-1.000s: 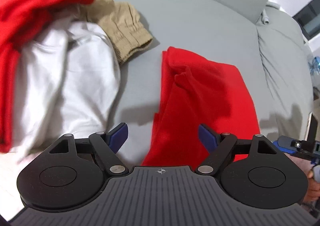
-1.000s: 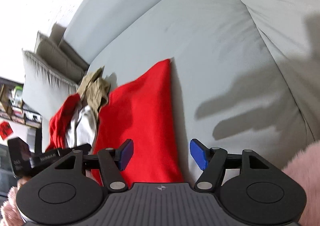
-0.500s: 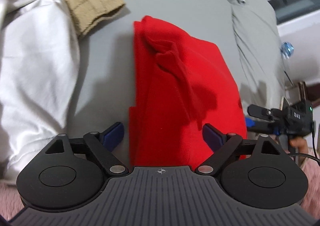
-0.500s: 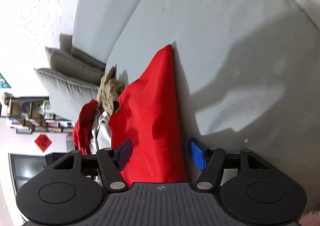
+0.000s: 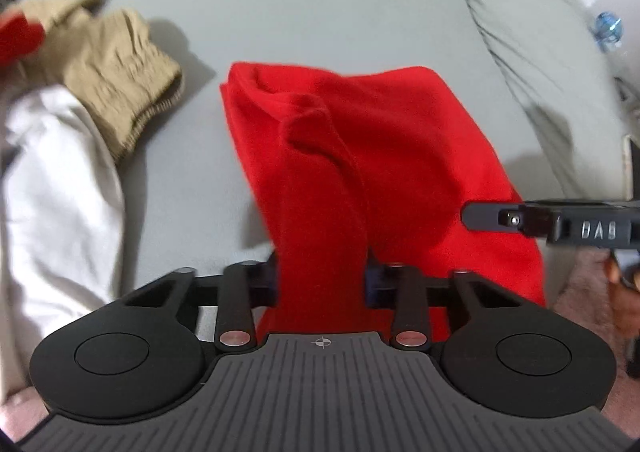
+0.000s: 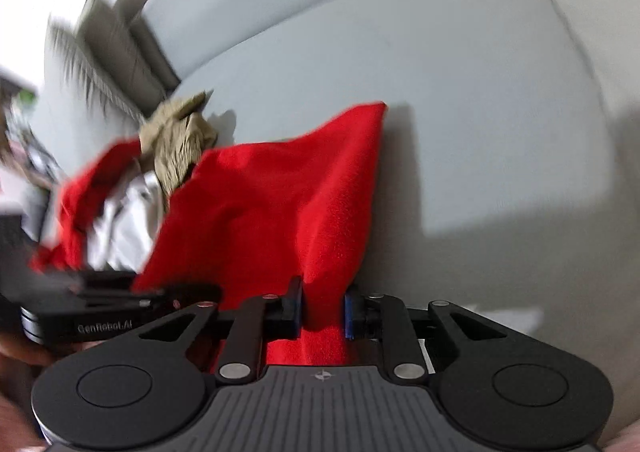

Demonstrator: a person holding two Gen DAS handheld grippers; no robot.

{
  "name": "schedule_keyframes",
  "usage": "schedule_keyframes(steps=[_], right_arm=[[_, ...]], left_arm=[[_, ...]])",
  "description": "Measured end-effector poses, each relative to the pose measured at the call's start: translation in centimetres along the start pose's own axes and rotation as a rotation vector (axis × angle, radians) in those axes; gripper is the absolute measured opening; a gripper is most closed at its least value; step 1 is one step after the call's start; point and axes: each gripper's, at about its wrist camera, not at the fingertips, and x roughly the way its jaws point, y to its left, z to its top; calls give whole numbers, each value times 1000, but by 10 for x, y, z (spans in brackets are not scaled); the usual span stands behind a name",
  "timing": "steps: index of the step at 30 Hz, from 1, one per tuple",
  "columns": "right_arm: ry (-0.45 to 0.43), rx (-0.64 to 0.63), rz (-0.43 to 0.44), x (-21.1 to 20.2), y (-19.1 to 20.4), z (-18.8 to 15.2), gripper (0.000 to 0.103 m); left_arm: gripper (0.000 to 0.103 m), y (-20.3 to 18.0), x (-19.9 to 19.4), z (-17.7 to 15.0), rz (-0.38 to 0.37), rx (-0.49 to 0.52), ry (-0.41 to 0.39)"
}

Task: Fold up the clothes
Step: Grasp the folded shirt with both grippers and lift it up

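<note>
Grey sofa [image 5: 320, 12] bears our red garment [image 5: 400, 140]; left gripper [image 5: 322, 280] and right gripper [image 6: 322, 312], jaws just closing, clamp its six-o'clock edge.

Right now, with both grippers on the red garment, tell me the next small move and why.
Probably lift both together. The left gripper and right gripper have just closed, each pinching a near edge of the red garment, whose far part lies on the grey sofa.
</note>
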Motion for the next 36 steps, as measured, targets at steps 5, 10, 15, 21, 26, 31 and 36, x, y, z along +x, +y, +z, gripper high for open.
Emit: schedule_keyframes(steps=[5, 10, 15, 21, 26, 31, 36], right_arm=[[-85, -147, -85, -39, 18, 0, 16], [-148, -125, -135, -83, -24, 15, 16], [-171, -64, -216, -105, -88, 42, 16], [-207, 22, -344, -129, -183, 82, 16], [-294, 49, -449, -173, -248, 120, 16], [-342, 48, -531, -204, -305, 151, 16], [-214, 122, -603, -184, -351, 154, 39]], left_arm=[[31, -49, -24, 4, 119, 92, -79], [31, -90, -36, 33, 106, 123, -129], [31, -156, -18, 84, 65, 167, -130], [31, -249, 18, 155, -6, 234, -147], [31, -318, 27, 215, -82, 296, -252], [32, -360, 39, 254, -165, 285, -305], [54, -368, 87, 270, -135, 283, -181]])
